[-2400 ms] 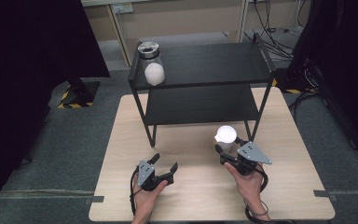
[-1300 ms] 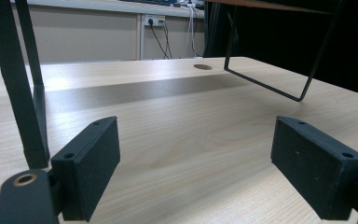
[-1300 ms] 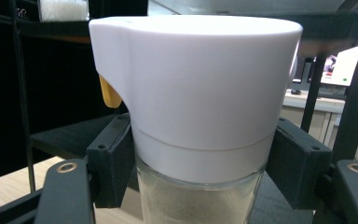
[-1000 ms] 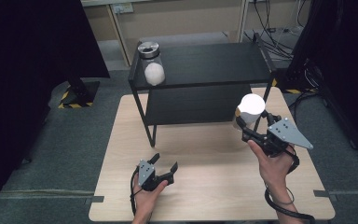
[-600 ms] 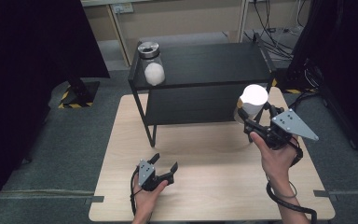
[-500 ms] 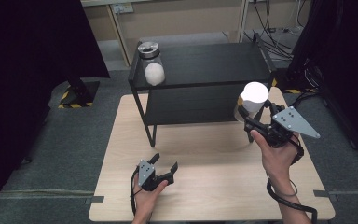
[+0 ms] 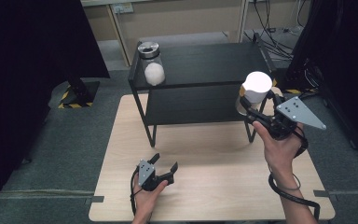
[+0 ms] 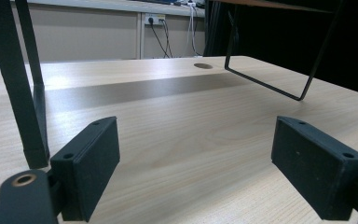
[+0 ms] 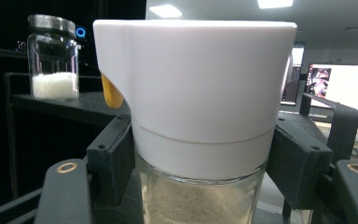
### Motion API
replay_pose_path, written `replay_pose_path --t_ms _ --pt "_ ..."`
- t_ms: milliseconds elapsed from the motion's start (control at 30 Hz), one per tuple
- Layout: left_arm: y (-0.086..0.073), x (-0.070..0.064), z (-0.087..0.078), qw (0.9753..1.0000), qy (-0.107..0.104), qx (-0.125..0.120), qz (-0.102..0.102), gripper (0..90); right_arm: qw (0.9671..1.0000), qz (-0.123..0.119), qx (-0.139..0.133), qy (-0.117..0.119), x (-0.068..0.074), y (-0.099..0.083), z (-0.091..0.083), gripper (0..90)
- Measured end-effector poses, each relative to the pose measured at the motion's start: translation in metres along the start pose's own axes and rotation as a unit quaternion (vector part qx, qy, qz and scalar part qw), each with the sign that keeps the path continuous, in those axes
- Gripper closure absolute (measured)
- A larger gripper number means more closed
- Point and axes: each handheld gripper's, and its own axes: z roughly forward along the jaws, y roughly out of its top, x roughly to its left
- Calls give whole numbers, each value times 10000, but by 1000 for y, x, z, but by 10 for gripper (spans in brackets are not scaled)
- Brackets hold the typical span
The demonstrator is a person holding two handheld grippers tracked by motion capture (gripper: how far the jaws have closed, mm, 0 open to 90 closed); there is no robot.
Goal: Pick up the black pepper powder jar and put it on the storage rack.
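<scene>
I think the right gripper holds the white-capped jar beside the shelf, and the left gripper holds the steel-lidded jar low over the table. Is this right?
Not quite. The left gripper holds nothing: the left gripper view shows its jaws open over bare table. The steel-lidded jar stands on the shelf top, as the high view shows. The right gripper does hold the white-capped jar.

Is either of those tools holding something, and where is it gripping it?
The right tool holds a white-capped glass jar, jaws clamped just below the cap. The left tool is open and holds nothing.
</scene>
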Motion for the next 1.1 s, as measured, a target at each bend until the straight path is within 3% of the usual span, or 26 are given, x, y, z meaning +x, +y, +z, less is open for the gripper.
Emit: replay_pose_path --t_ms 1100 --pt "1 1 0 10000 -6 16 -18 144 9999 48 -153 -40 -14 61 30 309"
